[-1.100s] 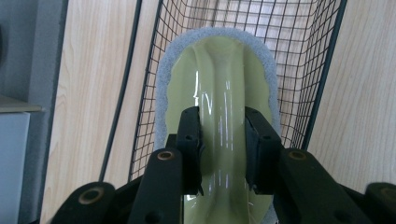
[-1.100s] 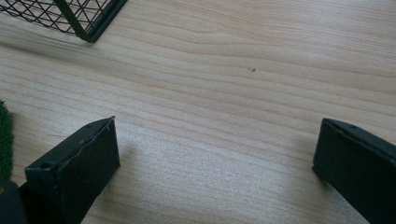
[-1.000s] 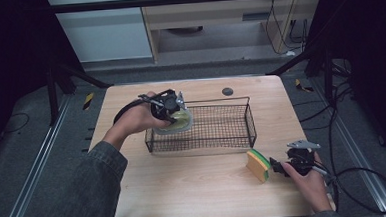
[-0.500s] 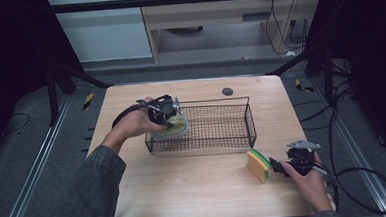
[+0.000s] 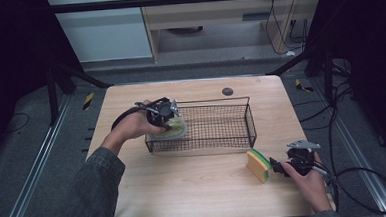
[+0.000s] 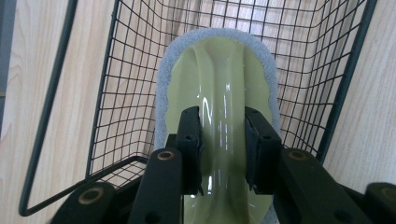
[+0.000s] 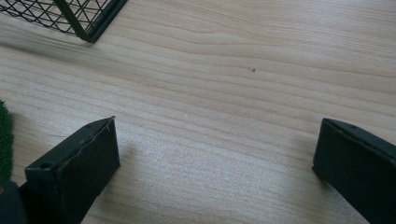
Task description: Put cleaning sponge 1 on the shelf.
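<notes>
table lit from above | dark surround | close views sharp, glare streaks

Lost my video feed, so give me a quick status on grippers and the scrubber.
Left gripper shut on scrubber, over the wire basket. Right gripper open, beside the sponge. Nothing in the way.

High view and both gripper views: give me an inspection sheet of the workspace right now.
Surface: wooden table, bare in front.
Job's things: pale green scrubber with grey pad, inside the left end of the wire basket.
Clutter: yellow-green sponge on edge near the right hand; small dark disc behind the basket.
Grippers: left gripper shut on the scrubber's handle; right gripper open, jaws over bare wood.
Cables: black cable trailing from the right gripper.
Surroundings: dark frame, grey floor.
</notes>
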A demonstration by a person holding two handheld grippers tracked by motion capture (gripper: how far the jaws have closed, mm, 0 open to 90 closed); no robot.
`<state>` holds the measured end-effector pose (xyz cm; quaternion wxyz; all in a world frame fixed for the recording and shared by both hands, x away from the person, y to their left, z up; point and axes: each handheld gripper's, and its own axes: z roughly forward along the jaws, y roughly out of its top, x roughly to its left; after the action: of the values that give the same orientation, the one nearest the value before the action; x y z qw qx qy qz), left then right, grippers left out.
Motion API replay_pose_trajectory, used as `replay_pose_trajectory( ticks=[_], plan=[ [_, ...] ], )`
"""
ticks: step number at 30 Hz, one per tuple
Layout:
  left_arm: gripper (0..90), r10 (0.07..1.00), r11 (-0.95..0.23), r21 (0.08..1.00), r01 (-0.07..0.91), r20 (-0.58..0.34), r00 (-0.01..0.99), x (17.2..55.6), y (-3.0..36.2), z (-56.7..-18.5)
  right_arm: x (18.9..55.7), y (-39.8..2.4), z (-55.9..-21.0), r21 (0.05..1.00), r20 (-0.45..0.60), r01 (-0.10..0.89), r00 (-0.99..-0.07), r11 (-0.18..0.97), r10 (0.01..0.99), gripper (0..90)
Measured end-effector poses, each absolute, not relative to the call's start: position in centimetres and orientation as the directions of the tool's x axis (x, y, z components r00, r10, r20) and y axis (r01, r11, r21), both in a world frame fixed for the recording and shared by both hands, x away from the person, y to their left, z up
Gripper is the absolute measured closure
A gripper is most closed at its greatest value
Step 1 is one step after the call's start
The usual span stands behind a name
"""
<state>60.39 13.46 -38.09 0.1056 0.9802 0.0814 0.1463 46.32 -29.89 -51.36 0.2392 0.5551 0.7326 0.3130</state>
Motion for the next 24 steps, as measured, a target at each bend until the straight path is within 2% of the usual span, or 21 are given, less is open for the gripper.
replay_pose_trajectory(
  ticks=[24],
  plan=[
    [70.0, 0.204, -0.962, 0.229, 0.149, 0.237, 0.950, 61.1, 13.3, -40.0, 46.3, -29.9, -51.4, 0.724, -0.003, 0.664, -0.269, 0.188, 0.963, 0.5]
  ],
)
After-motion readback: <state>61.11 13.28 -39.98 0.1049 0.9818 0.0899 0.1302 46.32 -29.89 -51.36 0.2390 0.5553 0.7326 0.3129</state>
